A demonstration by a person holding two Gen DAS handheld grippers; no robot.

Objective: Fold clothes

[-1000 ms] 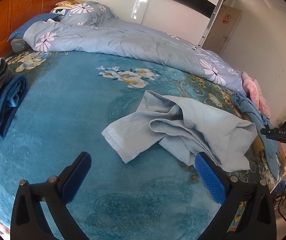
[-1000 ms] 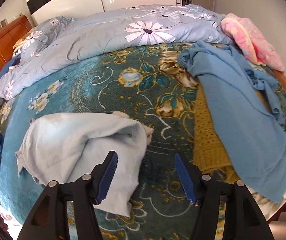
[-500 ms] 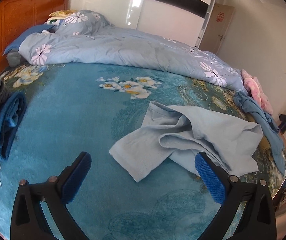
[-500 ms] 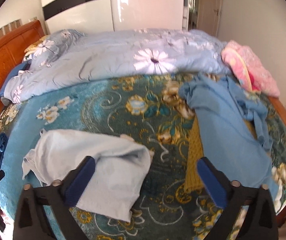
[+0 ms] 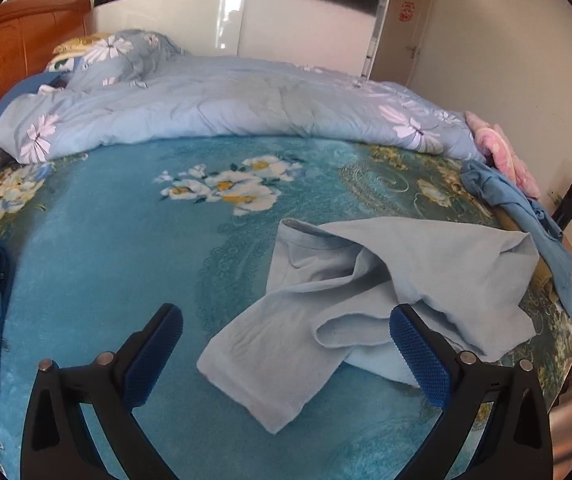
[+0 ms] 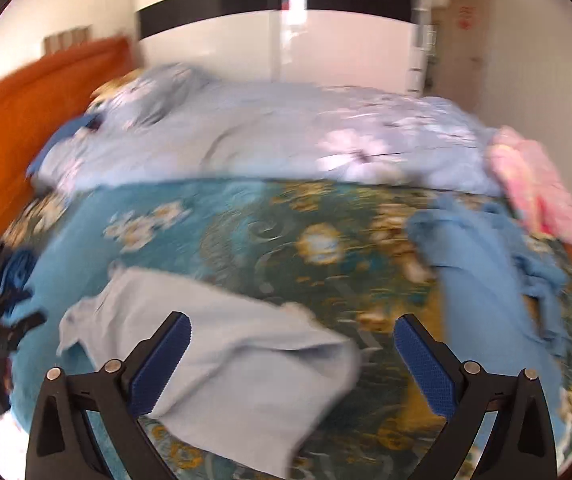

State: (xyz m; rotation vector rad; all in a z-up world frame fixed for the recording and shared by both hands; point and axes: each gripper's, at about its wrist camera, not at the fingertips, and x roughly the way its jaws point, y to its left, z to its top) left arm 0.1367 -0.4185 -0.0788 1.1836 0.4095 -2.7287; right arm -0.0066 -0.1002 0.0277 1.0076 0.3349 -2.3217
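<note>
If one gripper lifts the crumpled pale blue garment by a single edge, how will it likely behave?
The pale blue garment lies in soft, overlapping folds, so it is probably floppy and would drape and unfold from the pinch point. It looks thin, so likely light. On the plush teal blanket it would probably bunch rather than slide if pushed. Both the left gripper and the right gripper stand open, holding nothing.

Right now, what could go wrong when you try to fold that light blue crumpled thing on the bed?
1. The light blue garment lies bunched in overlapping layers, so the left gripper, open above it, might pinch several layers at once and fold it crooked.
2. The garment's edge sits close to the darker blue clothing near the bed's side; the right gripper, also open, could snag that by mistake.
</note>
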